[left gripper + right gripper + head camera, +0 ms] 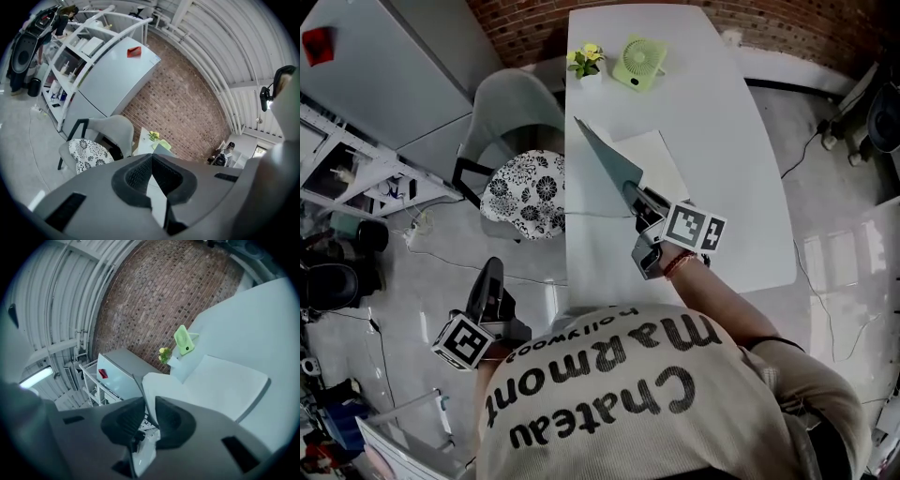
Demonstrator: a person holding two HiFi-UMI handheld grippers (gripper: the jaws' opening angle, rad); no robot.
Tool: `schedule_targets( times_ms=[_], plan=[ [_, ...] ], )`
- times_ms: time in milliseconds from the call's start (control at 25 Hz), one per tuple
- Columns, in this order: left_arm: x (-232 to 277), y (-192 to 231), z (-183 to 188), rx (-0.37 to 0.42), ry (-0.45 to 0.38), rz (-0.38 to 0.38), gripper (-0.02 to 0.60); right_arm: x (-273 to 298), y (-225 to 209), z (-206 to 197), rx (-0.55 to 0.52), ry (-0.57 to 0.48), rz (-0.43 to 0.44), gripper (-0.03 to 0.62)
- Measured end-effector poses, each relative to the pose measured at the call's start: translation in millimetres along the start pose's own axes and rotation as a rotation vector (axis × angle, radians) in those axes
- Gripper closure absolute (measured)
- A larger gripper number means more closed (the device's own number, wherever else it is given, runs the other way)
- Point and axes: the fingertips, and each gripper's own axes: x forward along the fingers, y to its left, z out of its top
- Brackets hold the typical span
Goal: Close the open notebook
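Observation:
The notebook (pixel 656 164) lies open on the white table (pixel 722 122), its right-hand white page flat. Its grey cover (pixel 609 159) stands raised on edge, tilted over the left part of the table. My right gripper (pixel 636 195) is shut on the near edge of that cover. In the right gripper view the thin cover (pixel 154 385) runs up from between the jaws of my right gripper (pixel 147 413), with the white page (pixel 225 385) to the right. My left gripper (pixel 492 272) hangs off the table's left side above the floor, its tips (pixel 151 161) together and holding nothing.
A green desk fan (pixel 639 62) and a small pot of yellow flowers (pixel 586 62) stand at the table's far end. A grey chair with a patterned cushion (pixel 525 187) sits against the table's left edge. Shelving and clutter fill the floor at the left.

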Motion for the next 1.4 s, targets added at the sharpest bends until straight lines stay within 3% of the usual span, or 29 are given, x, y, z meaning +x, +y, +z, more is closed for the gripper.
schedule_targets(
  times_ms=[440,1000,1400],
  plan=[
    [13,-10,-13,0.002,0.045,-0.024,0.581,-27,-22,8,-0.029,-0.025,-0.070,0.530],
    [5,7,-6,-0.009,0.033,-0.007,0.581,-44,-45,19,-0.065,-0.083,-0.165,0.530],
    [-3,16,-2,-0.005,0.038,0.012,0.581,-55,-70,28,-0.008,-0.144,-0.241,0.549]
  ],
)
